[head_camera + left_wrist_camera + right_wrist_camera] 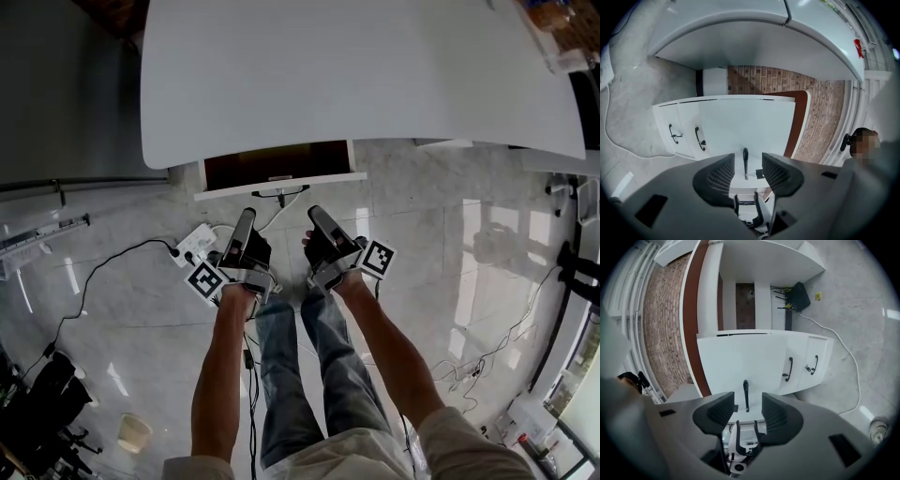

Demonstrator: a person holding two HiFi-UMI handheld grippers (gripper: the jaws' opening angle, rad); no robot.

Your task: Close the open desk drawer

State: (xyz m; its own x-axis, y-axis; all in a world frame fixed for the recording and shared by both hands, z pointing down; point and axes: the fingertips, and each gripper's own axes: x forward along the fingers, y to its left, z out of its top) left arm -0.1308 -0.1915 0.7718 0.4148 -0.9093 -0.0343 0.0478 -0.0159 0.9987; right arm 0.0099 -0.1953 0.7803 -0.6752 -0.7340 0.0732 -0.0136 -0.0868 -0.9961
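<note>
open white drawer (281, 183) sticks out under desk (356, 75), near both grippers. left gripper (247, 225) & right gripper (320, 223): jaws apart, empty. drawer prob. stiff, light, slides; push flat front by black handle (745, 159).

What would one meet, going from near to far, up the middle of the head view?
Jeans → left tongs and right tongs, side by side, both open → open desk drawer → white desk top.

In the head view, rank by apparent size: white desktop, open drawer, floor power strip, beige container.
1. white desktop
2. open drawer
3. power strip and beige container: about alike, so unranked.
</note>
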